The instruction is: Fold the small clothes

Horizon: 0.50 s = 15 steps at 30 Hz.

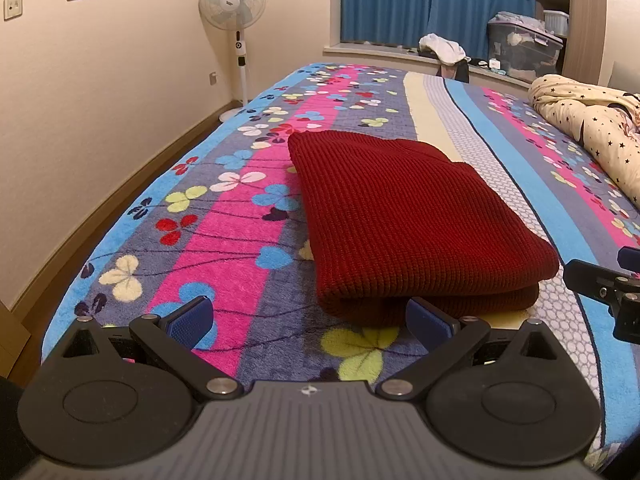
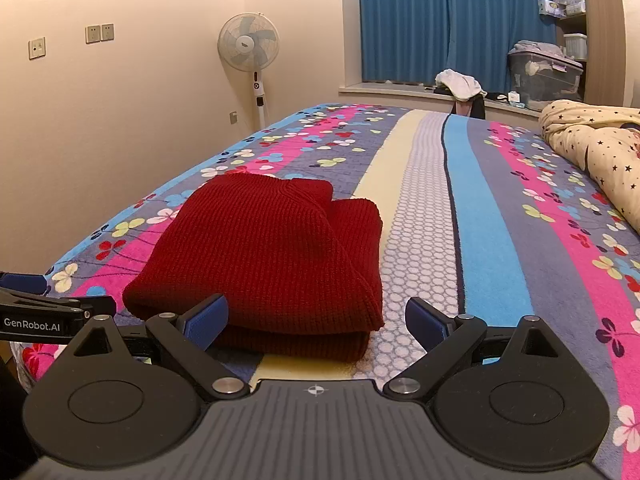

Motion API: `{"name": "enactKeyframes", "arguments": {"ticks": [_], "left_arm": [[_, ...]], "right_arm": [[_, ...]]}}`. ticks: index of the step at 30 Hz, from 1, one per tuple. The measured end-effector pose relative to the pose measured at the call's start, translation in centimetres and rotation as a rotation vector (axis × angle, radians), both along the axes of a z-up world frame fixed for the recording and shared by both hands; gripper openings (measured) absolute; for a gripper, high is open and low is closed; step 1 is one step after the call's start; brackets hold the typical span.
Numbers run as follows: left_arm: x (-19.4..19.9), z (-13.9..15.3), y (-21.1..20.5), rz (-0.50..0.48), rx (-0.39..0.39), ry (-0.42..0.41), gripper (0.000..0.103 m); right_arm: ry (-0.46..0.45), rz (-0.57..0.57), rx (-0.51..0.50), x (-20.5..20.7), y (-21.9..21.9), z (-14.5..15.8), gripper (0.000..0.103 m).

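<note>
A dark red knitted sweater [image 1: 400, 220] lies folded in a thick rectangle on the flowered bedspread [image 1: 224, 240]. My left gripper [image 1: 308, 320] is open just in front of the sweater's near edge, with nothing between its blue pads. From the right wrist view the same sweater [image 2: 272, 256] sits ahead and to the left. My right gripper [image 2: 316, 322] is open too, its left pad close to the folded edge and holding nothing. Each gripper shows at the other view's edge: the right one [image 1: 612, 284] and the left one [image 2: 44, 312].
A cream star-print quilt [image 1: 592, 128] is bunched at the bed's right side. A standing fan [image 1: 236, 12] is by the wall at the far left. Blue curtains [image 1: 432, 0], a window ledge with clothes [image 1: 444, 50] and a plastic storage box [image 1: 524, 50] lie beyond the bed.
</note>
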<state>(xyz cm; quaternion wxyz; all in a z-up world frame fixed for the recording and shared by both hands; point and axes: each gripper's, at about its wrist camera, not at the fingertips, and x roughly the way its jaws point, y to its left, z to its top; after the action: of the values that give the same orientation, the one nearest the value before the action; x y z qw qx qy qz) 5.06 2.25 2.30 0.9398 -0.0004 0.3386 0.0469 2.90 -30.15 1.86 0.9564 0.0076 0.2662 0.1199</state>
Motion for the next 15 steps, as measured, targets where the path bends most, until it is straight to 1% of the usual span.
{"name": "enactKeyframes", "arguments": {"ticks": [15], "left_arm": [[0.00,0.20,0.17,-0.005,0.001,-0.012,0.103]], "right_arm": [[-0.002,0.003,-0.005,-0.11,-0.15,-0.01,0.096]]}}
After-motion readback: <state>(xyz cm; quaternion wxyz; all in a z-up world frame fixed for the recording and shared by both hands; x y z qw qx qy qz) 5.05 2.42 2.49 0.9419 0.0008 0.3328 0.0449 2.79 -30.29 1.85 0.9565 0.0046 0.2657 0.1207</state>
